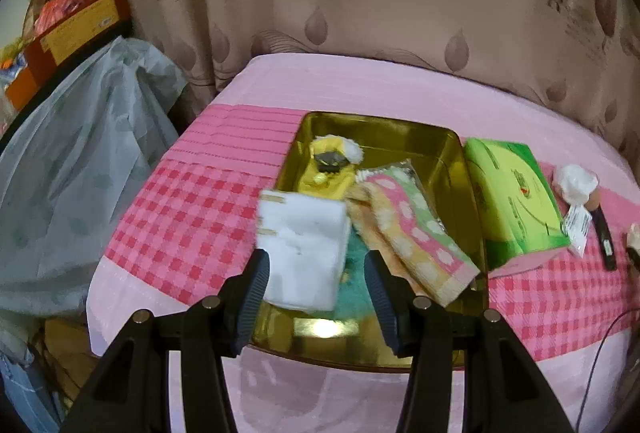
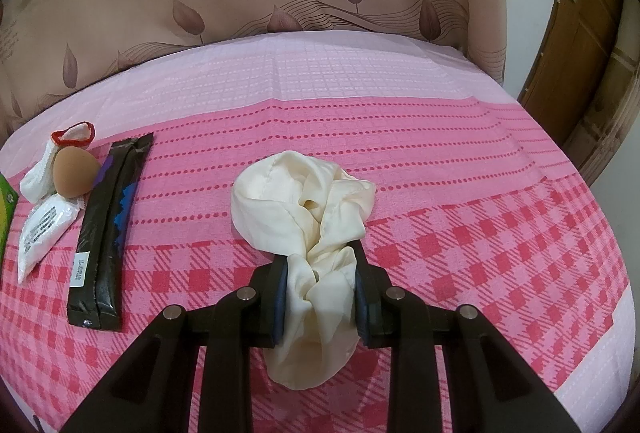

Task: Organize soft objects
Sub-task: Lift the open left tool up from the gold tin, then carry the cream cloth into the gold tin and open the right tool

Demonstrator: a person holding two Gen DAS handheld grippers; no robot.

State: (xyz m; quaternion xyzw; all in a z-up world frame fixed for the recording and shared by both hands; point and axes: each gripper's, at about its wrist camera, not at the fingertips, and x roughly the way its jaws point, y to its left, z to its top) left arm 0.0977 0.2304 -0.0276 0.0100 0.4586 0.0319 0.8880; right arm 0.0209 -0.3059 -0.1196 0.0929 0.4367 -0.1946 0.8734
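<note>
Meanwhile right tongs (image 2: 320,285) clamp cream cloth (image 2: 304,209); left tongs (image 1: 316,277) gape.

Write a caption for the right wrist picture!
Right gripper squeezes a crumpled cream silky cloth on the pink checked tablecloth.

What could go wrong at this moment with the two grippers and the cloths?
1. The white cloth lies over the left rim of the gold tin, partly outside; it may slide onto the table instead of in.
2. The right gripper pinches only one bunched end of the cream cloth; the loose rest may drag or slip out when lifted.
3. The tin is already crowded, so the cream cloth may not fit flat.
</note>
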